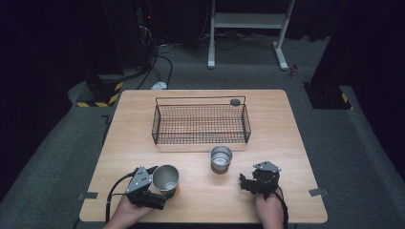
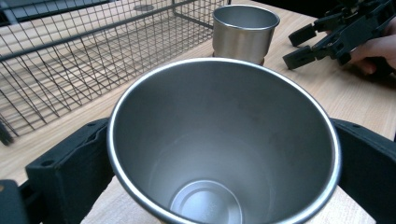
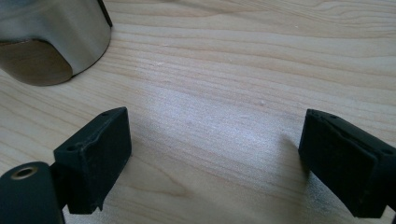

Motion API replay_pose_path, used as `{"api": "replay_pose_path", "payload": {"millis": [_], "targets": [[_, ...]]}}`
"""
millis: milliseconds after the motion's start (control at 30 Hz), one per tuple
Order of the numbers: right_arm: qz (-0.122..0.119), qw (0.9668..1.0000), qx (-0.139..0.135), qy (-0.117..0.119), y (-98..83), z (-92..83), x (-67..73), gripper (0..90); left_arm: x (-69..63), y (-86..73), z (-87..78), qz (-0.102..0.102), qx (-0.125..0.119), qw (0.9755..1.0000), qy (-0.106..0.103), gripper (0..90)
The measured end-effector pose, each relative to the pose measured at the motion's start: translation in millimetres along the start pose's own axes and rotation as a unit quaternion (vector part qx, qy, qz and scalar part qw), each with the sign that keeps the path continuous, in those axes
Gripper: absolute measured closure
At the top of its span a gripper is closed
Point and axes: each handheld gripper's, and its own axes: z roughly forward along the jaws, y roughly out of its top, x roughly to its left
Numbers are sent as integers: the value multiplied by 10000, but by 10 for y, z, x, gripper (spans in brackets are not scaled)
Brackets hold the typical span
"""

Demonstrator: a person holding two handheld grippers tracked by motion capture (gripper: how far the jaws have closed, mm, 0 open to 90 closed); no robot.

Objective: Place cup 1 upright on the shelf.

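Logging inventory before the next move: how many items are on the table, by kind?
Steel cups: 2, one in the left gripper, one standing free
Wire basket: 1
Small grey disc by the basket's far rim: 1
Total: 4

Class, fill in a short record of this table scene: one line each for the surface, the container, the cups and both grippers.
surface: wooden table
container: wire basket, far half of the table, nothing in it that shows
held cup: steel cup, between the jaws of the left gripper
free cup: second steel cup, upright just in front of the basket
right gripper: jaws apart over bare wood, holding nothing
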Motion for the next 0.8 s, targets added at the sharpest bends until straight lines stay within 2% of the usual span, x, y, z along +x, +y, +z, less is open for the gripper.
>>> {"api": "replay_pose_path", "payload": {"millis": [167, 400, 533, 633, 800], "targets": [[0, 10000, 1, 0, 0, 0, 0, 93, 7, -36, 30, -60, 24, 10000, -72, 6], [1, 10000, 0, 1, 0, 0, 0, 93, 6, -45, 51, -52, 63, 10000, -43, 9], [0, 10000, 1, 1, 0, 0, 0, 92, 16, -54, 37, -99, -16, 9999, -13, 60], [0, 10000, 1, 1, 0, 0, 0, 93, 19, -59, 27, -41, -86, 10000, -16, 101], [0, 10000, 0, 1, 0, 0, 0, 93, 16, -57, 30, -21, -108, 9999, -9, 121]]}}
